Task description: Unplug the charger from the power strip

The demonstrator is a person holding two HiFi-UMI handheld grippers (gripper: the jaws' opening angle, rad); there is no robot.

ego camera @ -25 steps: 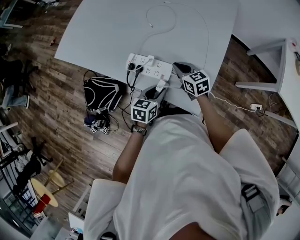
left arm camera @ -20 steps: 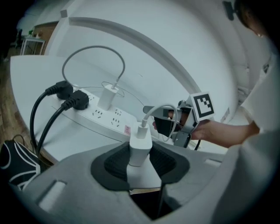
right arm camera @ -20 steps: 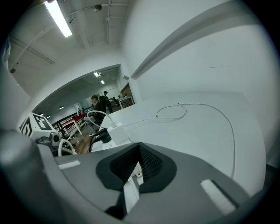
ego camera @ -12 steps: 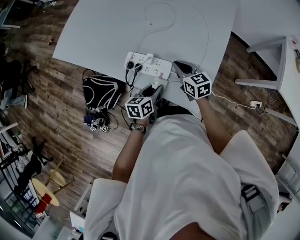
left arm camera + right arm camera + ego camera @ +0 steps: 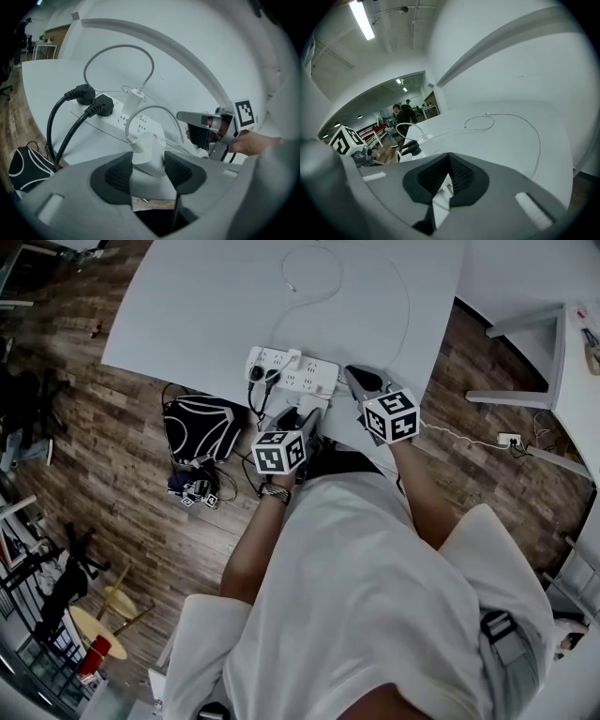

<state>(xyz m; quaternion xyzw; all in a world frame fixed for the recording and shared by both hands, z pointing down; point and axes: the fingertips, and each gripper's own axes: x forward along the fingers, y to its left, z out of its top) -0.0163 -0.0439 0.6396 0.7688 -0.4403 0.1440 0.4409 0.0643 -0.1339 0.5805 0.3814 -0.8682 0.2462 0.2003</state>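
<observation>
Left claw [image 5: 147, 160] has just been opening, charger [image 5: 149, 149] between its parted jaws.
Right claw [image 5: 449, 176] pinches white cable [image 5: 446, 186] beside power strip [image 5: 292, 372].

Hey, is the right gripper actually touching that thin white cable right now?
Touching. In the right gripper view, the right gripper has its jaws closed together, and the thin white cable is pinched between them.

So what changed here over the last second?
The left gripper moved the white charger down onto the table edge, and its jaws have just been opening around it. The right gripper stays shut on the white cable; power strip and black plugs unchanged.
</observation>
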